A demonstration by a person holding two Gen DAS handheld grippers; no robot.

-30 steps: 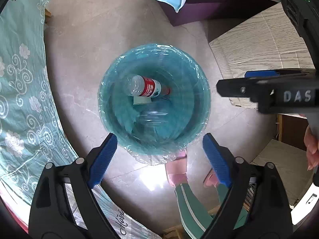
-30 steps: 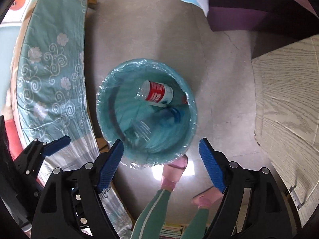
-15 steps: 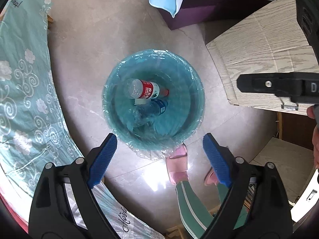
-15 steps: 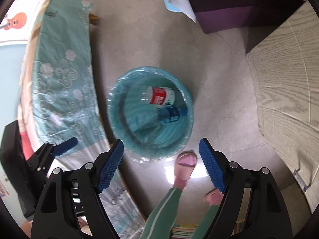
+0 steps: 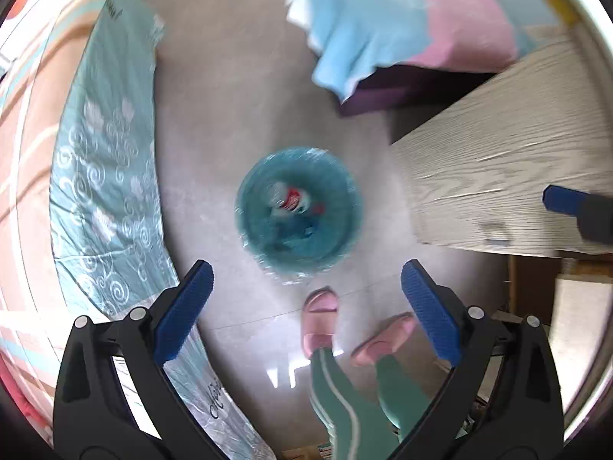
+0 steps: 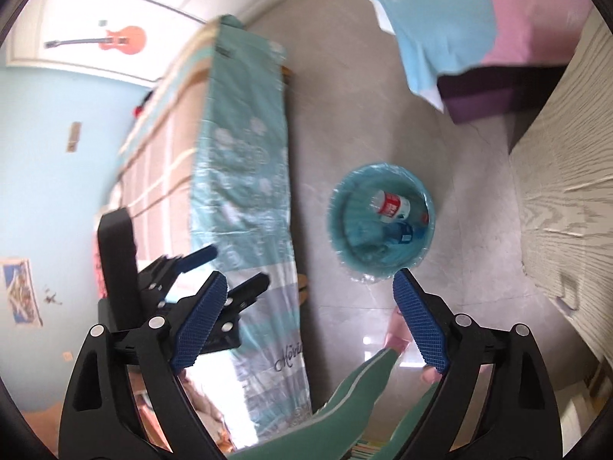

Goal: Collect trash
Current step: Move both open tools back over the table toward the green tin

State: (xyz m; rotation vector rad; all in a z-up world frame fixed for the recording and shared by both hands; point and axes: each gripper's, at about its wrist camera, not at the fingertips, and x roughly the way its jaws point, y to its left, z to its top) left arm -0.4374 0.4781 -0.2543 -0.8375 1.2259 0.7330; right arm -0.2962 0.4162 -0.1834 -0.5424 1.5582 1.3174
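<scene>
A teal trash bin (image 5: pixel 346 195) lined with a clear bag stands on the floor far below me; it also shows in the right wrist view (image 6: pixel 339 226). Inside lie a red-labelled plastic bottle (image 6: pixel 391 204) and a blue-labelled bottle (image 6: pixel 402 232); in the blurred left wrist view only the red label (image 5: pixel 291 197) is clear. My left gripper (image 5: pixel 306 310) is open and empty, high above the bin. My right gripper (image 6: pixel 310 322) is open and empty too, with the left gripper (image 6: pixel 226 264) showing at its lower left.
A teal flowered mattress (image 5: pixel 103 176) leans at the left. A wood-grain tabletop (image 5: pixel 498 176) is at the right and a purple bed with a blue and pink cover (image 5: pixel 383 30) at the back. The person's pink slippers (image 5: pixel 320 322) stand just before the bin.
Both grippers have risen well away from the bin, which now looks much smaller. The right gripper has also swung left, bringing the wall and mattress into view. Both stay open.
</scene>
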